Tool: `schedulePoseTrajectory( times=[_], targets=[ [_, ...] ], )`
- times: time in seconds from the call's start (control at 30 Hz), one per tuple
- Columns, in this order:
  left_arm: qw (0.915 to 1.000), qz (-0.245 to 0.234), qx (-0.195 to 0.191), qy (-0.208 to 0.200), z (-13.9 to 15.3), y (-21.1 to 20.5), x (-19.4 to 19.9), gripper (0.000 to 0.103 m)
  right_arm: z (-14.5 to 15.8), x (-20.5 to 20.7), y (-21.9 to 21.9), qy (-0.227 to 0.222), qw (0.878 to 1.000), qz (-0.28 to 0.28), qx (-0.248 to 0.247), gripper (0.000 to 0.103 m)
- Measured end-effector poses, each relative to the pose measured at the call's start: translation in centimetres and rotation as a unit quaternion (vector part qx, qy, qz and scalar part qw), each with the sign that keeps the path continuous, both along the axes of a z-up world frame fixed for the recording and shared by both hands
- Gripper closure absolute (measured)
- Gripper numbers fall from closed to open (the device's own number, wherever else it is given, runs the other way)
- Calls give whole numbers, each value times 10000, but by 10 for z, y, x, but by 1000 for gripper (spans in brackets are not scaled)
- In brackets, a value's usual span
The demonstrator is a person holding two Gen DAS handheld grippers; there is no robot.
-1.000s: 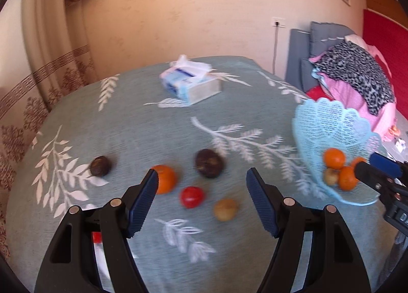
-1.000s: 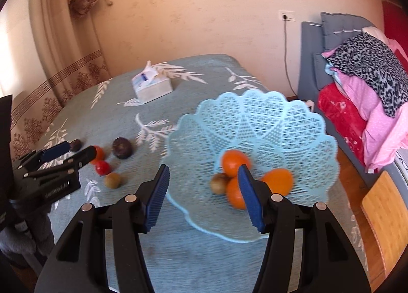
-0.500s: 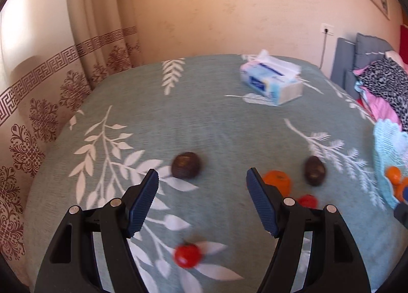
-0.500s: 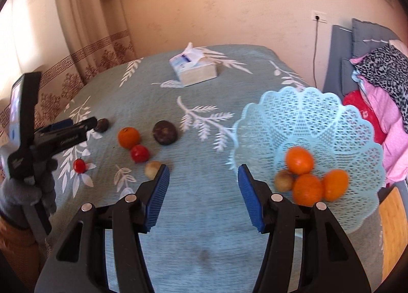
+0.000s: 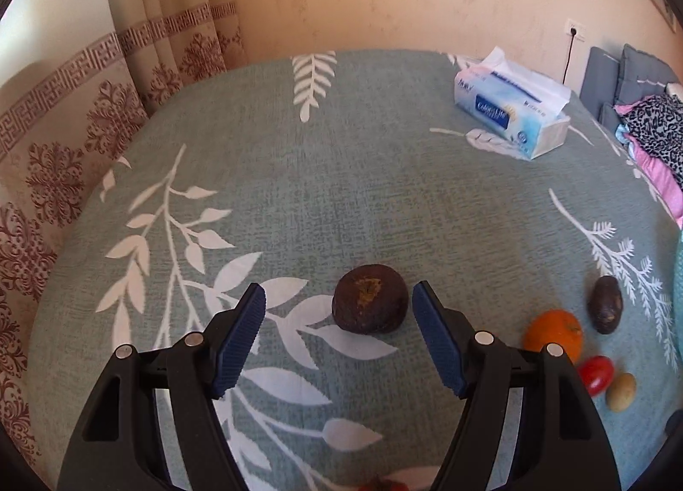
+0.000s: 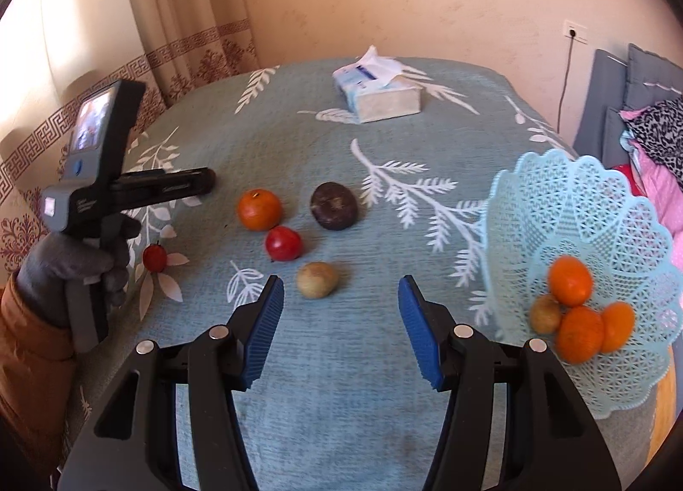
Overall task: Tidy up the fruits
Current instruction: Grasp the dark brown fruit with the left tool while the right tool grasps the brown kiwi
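My left gripper (image 5: 338,290) is open and points down at a round dark brown fruit (image 5: 369,305) on the green leaf-print cloth. The fruit lies between the fingertips, close to the right pad, and neither pad presses on it. To its right lie an orange (image 5: 553,335), a second dark fruit (image 5: 605,304), a red fruit (image 5: 596,368) and a tan fruit (image 5: 621,392). My right gripper (image 6: 341,284) is open and empty, with the tan fruit (image 6: 318,279) just ahead of its left finger. A light blue lattice basket (image 6: 555,175) at the right holds oranges (image 6: 570,281) and a tan fruit (image 6: 545,314).
A tissue box (image 5: 512,115) sits at the far side of the cloth. A small red fruit (image 6: 154,258) lies near the gloved hand (image 6: 72,273) holding the left gripper (image 6: 205,181). Patterned curtains hang at the left; bedding and clothes are piled at the right.
The left gripper swung left from the fruit cluster to the lone dark fruit and came closer to it. The right gripper moved left, from over the basket to the fruit cluster.
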State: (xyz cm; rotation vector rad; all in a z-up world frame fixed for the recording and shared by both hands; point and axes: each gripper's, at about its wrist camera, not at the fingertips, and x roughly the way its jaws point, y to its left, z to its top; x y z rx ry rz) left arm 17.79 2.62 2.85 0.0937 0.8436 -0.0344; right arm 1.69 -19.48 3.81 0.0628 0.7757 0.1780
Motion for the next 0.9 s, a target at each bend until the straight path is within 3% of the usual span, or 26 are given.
schedulePoseTrajectory(
  times=[0.23, 0.37, 0.67, 0.9],
  targets=[
    [9994, -151, -207, 219, -16, 1, 14, 42, -11, 17, 19, 209, 9995, 240, -57, 45],
    [9989, -333, -312, 138, -15, -2, 12, 65, -20, 30, 21, 390, 9990, 217, 2, 45],
    [9989, -377, -287, -53, -5, -7, -6, 65, -32, 48, 30, 571, 9980, 260, -99, 46],
    [9977, -424, -222, -475, 20, -15, -30, 65, -42, 59, 31, 669, 9974, 208, -190, 56]
  ],
)
